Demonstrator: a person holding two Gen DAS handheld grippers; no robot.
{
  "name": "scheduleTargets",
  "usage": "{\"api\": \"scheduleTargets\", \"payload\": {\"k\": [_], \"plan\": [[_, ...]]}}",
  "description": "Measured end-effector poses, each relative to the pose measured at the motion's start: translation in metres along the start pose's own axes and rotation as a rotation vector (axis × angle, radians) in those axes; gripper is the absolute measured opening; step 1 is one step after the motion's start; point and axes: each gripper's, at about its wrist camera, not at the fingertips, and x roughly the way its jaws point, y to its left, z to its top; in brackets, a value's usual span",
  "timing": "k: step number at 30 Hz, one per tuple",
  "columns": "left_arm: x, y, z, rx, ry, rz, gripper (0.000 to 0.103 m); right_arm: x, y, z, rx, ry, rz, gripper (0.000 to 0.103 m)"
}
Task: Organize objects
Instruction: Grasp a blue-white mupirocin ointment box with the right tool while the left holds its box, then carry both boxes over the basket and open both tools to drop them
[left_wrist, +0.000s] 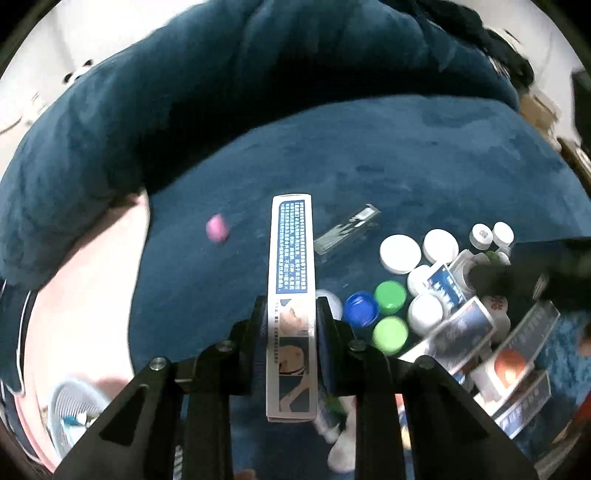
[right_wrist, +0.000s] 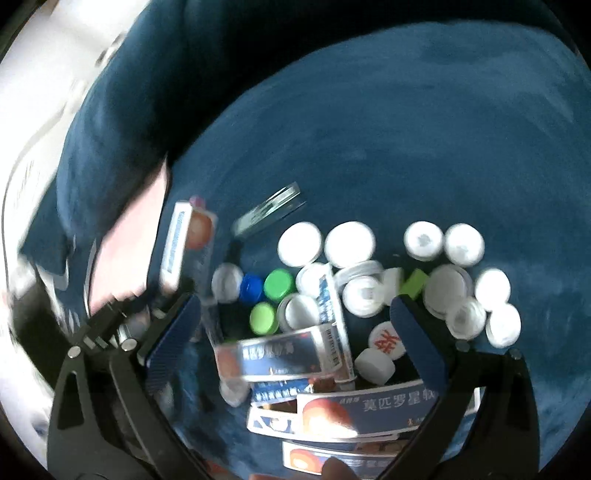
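Left gripper (left_wrist: 291, 317) clamped on a medicine box (left_wrist: 291, 295); right gripper (right_wrist: 295, 325) spread wide over the pile, nothing in it.

Held box is long, white and blue, gripped by its narrow sides, standing up between the pads above the blue sofa seat (left_wrist: 406, 166). To its right: a clear plastic case (left_wrist: 347, 229) lying flat, then a blue cap (left_wrist: 360, 308), two green caps (left_wrist: 389, 295), and a cluster of white caps (left_wrist: 400, 254) beside more loose medicine boxes (left_wrist: 513, 354). Small pink object (left_wrist: 217, 229) sits alone on the seat, left of the held box. Right wrist view blurred: its fingers (right_wrist: 417, 339) flank the heap of boxes and white lids, not touching any that I can tell.
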Motion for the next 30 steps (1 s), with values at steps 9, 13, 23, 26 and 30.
{"api": "scheduleTargets", "payload": {"k": [9,13,23,26,30], "plan": [[-0.049,0.042,-0.053,-0.113,-0.022,0.003,0.025,0.056,0.071,-0.04,-0.615,0.216,-0.099,0.103],[-0.059,0.053,-0.067,-0.165,-0.025,-0.027,0.025,0.073,0.08,-0.044,-0.739,0.254,-0.194,0.103],[-0.062,0.07,-0.072,-0.249,-0.024,-0.062,0.025,0.082,0.094,-0.061,-0.924,0.256,-0.219,0.08],[-0.065,0.073,-0.072,-0.267,-0.035,-0.066,0.025,0.083,0.096,-0.056,-0.927,0.241,-0.223,0.042],[-0.069,0.082,-0.075,-0.313,-0.045,-0.082,0.025,0.076,0.092,-0.049,-0.886,0.209,-0.173,0.04]]}}
